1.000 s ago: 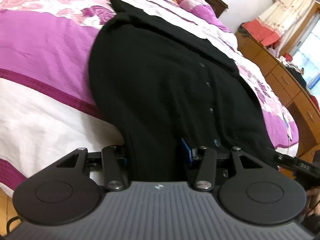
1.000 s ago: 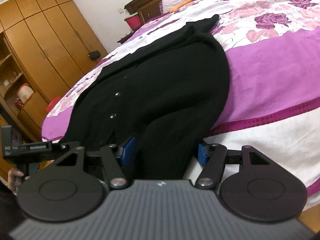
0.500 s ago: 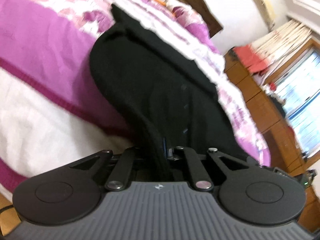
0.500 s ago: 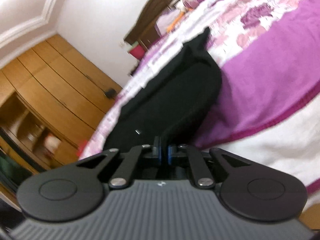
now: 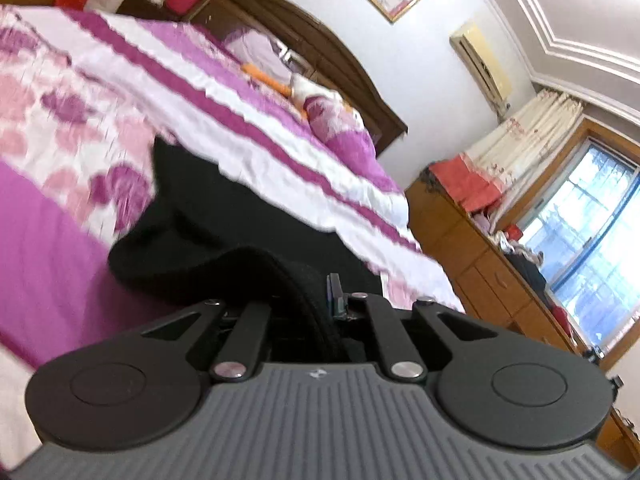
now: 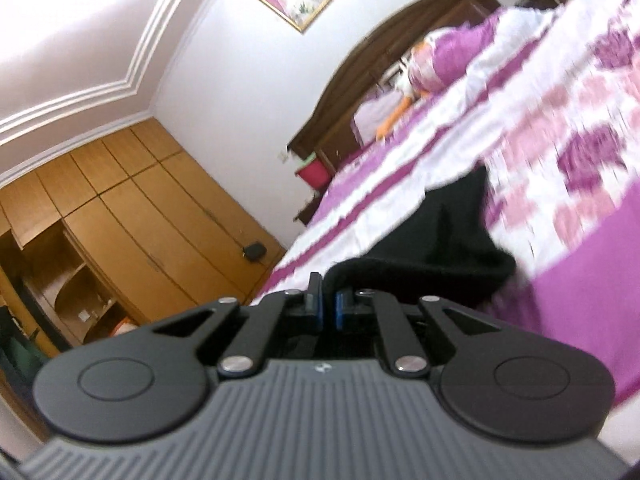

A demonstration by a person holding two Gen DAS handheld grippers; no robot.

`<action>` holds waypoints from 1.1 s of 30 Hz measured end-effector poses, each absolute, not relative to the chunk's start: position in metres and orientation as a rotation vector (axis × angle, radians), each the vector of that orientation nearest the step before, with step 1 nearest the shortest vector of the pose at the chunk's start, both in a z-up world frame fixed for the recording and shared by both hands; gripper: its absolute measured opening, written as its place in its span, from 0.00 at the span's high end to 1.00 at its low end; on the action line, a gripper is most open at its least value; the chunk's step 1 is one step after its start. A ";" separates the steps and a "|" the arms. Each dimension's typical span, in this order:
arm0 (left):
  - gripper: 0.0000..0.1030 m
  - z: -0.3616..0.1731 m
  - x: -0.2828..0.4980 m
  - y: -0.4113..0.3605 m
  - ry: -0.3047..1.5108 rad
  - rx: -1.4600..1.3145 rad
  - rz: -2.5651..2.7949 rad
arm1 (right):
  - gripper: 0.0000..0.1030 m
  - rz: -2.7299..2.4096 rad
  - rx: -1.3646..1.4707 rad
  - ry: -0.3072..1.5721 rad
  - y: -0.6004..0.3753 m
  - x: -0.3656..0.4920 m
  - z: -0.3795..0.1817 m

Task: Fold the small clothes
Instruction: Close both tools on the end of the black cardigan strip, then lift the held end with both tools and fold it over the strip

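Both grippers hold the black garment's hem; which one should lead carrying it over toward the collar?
Neither clearly: left gripper and right gripper are both shut on the black garment. Move them together up the bed.

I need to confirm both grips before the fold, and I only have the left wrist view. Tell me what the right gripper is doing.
Observer: The right gripper is shut on the black garment; its blue pads pinch a rolled hem edge.
Operator: Say where the rest of the cloth goes from there.
Observer: It trails from the jaws to the right and away, onto the purple floral bedspread, ending in a pointed corner.
Operator: Report what stands on that gripper's left side.
Observer: A wooden wardrobe along the wall, with a small dark object on the floor at its base.
Operator: Report whether the cloth is spread out.
Observer: No, it looks bunched in a mound near the jaws.
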State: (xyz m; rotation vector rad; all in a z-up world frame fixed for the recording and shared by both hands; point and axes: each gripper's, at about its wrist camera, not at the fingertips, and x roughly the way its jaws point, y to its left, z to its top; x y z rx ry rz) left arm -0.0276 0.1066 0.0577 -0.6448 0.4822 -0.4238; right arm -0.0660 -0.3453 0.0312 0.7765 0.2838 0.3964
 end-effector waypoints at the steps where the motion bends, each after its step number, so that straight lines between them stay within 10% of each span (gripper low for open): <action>1: 0.92 0.064 -0.021 0.106 0.464 -0.638 -0.412 | 0.92 0.391 0.777 0.269 -0.346 -0.060 0.035; 15: 0.92 0.103 0.105 0.084 0.403 -0.519 -0.247 | 0.92 0.266 0.696 0.245 -0.341 0.051 0.069; 33: 0.92 -0.027 0.246 0.074 0.616 -0.384 -0.110 | 0.90 0.037 0.516 0.471 -0.326 0.178 -0.033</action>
